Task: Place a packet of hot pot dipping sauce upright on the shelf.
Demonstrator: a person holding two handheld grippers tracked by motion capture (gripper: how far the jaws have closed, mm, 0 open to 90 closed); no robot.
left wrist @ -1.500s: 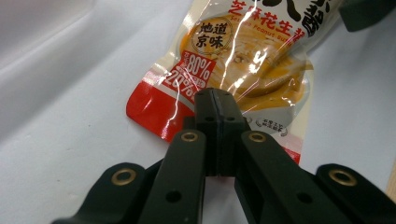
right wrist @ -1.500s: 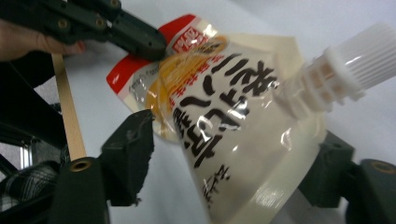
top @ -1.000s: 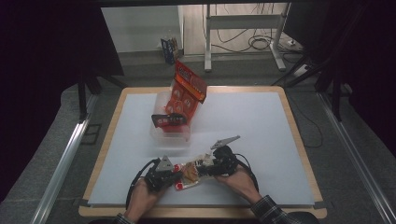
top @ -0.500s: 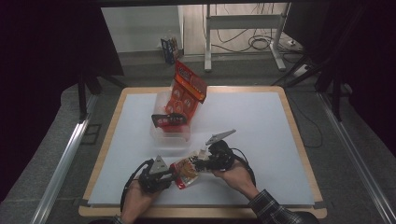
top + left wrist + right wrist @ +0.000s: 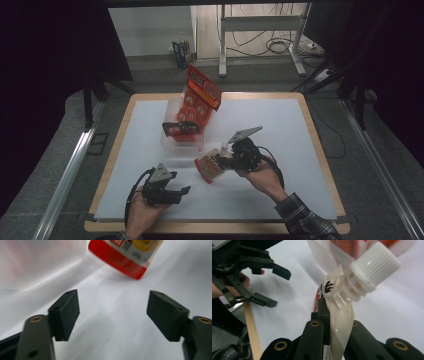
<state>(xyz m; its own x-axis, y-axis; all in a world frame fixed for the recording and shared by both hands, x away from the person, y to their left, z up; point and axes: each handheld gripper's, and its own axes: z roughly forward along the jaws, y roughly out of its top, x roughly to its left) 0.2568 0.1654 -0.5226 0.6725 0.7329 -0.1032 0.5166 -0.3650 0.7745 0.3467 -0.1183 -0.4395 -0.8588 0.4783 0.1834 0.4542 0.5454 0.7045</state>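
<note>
On the left side of the white table, near the front edge, the left gripper sits in the person's left hand. Its two black jaws stand apart with nothing between them, just bare table, and they have just been opening. In the left gripper view the pads are wide apart, and the red bottom edge of the pouch hangs a little way ahead of them, not touching.

Farther back, about in the middle of the table, stands a clear plastic box with red snack packs sticking up out of it — one tall pack leans above the rest.

To the right of the box is the pouch, a small soft bag with a white screw cap. The right gripper is clamped on it, having just squeezed shut. In the right gripper view the jaws pinch the cream-colored neck of the pouch just below the white cap, and the cap tilts up and to the right. The pouch hangs from the jaws with its red end low, close to the table. The right hand holds this gripper, and a plaid sleeve comes in from the bottom right.
</note>
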